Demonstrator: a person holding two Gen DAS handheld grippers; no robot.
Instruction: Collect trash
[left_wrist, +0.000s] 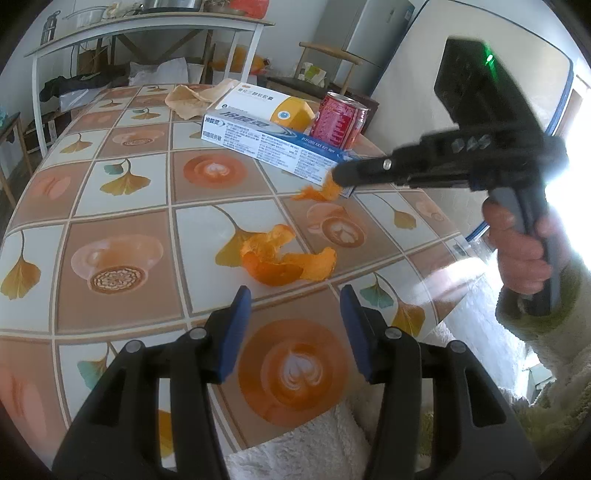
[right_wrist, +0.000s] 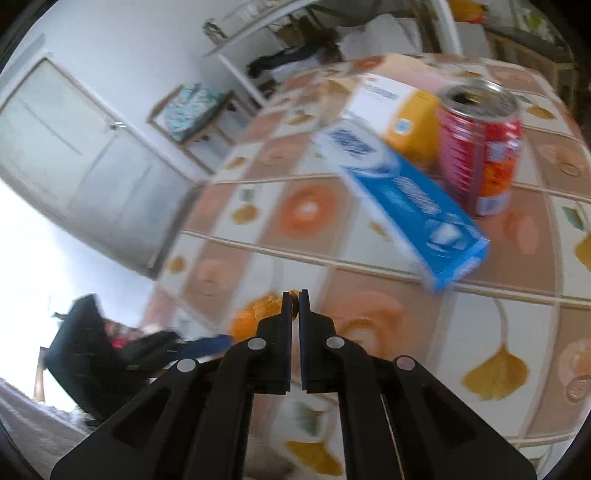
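Note:
A large curled orange peel (left_wrist: 280, 260) lies on the tiled-pattern tablecloth (left_wrist: 129, 221). My left gripper (left_wrist: 295, 295) hovers just in front of it, open, with nothing between its blue pads. Further back, my right gripper (left_wrist: 338, 175) is held by a hand (left_wrist: 517, 251) and is shut on a small piece of orange peel (left_wrist: 319, 190) beside the end of the blue toothpaste box (left_wrist: 273, 146). In the right wrist view the right gripper (right_wrist: 294, 300) has its fingers nearly together, with a scrap of that small peel (right_wrist: 294, 292) showing at the tips.
A white and orange medicine box (left_wrist: 266, 107), a red drink can (left_wrist: 338, 120) and a crumpled tan wrapper (left_wrist: 192, 98) sit at the back of the table. The can (right_wrist: 480, 147) stands behind the toothpaste box (right_wrist: 402, 195). A white shelf table (left_wrist: 147, 33) and a chair (left_wrist: 325, 59) stand beyond.

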